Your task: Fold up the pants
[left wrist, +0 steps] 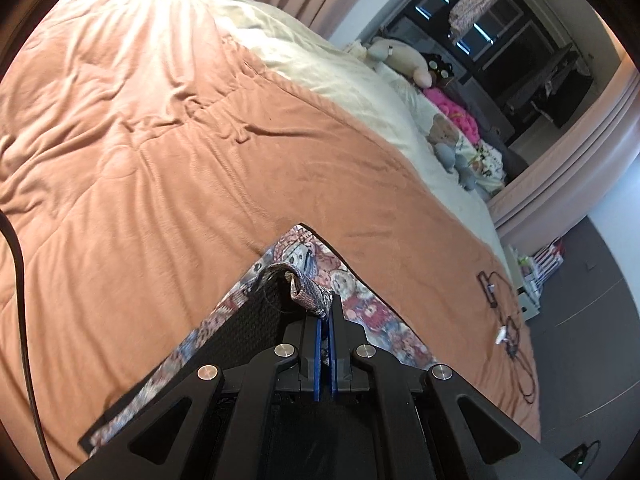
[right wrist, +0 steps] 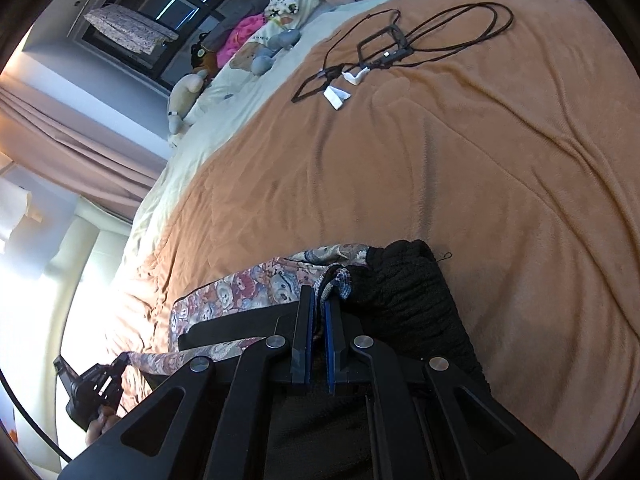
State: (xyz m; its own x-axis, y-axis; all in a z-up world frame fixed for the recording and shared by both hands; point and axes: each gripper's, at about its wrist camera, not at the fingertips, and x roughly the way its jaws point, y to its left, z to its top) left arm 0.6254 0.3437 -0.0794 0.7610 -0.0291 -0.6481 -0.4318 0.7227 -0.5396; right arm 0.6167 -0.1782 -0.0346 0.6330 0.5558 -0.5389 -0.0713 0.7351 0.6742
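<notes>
The pants are a bear-print fabric with a black knit inner side, lying on the orange blanket. My left gripper is shut on a corner of the pants, the fabric bunched between its blue pads. My right gripper is shut on another bunched edge of the pants, beside the black knit part. The left gripper shows at the lower left of the right wrist view, holding the stretched pants edge.
Black cables and frames with white tags lie on the blanket farther off. Stuffed toys and a pink pillow line the cream sheet by the window. A black cord runs at the left.
</notes>
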